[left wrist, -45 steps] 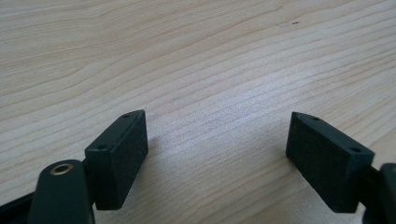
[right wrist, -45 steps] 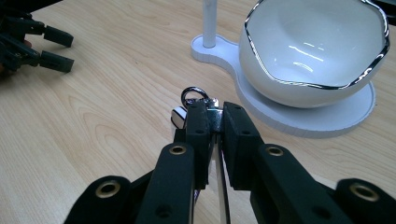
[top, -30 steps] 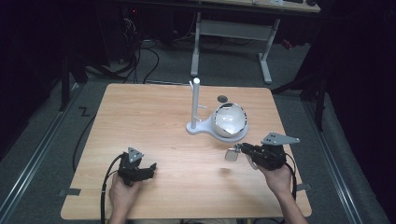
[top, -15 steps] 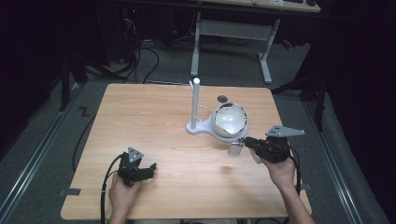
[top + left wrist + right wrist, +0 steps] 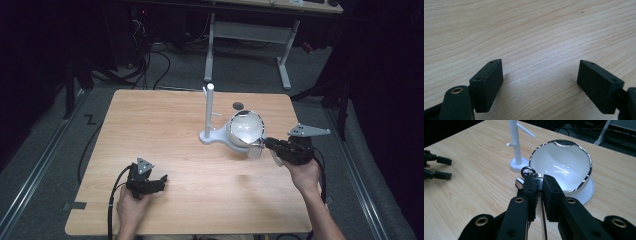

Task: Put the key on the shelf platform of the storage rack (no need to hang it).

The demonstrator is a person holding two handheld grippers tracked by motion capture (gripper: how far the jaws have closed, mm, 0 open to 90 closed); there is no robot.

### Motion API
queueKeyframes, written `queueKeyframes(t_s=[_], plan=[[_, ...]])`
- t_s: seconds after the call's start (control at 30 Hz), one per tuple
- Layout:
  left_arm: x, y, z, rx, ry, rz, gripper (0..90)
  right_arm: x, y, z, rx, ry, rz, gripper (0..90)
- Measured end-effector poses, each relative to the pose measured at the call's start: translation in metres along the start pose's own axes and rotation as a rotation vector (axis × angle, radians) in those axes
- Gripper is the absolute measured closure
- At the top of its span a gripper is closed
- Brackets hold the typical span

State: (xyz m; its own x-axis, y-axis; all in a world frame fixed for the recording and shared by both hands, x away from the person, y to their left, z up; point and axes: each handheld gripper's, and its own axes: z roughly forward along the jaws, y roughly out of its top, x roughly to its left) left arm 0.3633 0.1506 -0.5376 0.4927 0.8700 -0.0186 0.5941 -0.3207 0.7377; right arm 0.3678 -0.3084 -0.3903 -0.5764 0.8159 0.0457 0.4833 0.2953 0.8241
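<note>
Beside the white bowl [image 5: 564,167], the right gripper [image 5: 537,182] pinches a small metal keyring piece [image 5: 529,171]; I'd keep the squeeze firm and lift slowly toward the white stand [image 5: 515,142]. Left gripper [image 5: 539,80] rests spread, empty.

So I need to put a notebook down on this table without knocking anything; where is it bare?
Bare wood runs along the table's far-left side, from the left tongs up to the back edge, and across the near middle between both hands. It is crowded at right centre: the white stand, the bowl and the right tongs gripping a small metal piece.
</note>
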Motion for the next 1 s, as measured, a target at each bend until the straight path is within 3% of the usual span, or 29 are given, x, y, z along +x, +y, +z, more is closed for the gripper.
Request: queueKeyframes(t_s=[0.2,0.43,0.63,1.0], plan=[[0.000,0.000,0.000,0.000,-0.001,0.000,21.3,-0.007,0.011,0.002,-0.002,-0.001,0.014,82.0],[0.000,0.000,0.000,-0.001,-0.001,-0.002,21.3,-0.006,0.022,0.005,0.005,-0.031,-0.034,82.0],[0.000,0.000,0.000,-0.001,0.000,-0.002,21.3,-0.013,0.027,0.009,-0.006,-0.031,-0.001,82.0],[0.000,0.000,0.000,0.000,-0.001,-0.001,21.4,-0.020,0.039,0.013,0.003,-0.081,-0.017,82.0]])
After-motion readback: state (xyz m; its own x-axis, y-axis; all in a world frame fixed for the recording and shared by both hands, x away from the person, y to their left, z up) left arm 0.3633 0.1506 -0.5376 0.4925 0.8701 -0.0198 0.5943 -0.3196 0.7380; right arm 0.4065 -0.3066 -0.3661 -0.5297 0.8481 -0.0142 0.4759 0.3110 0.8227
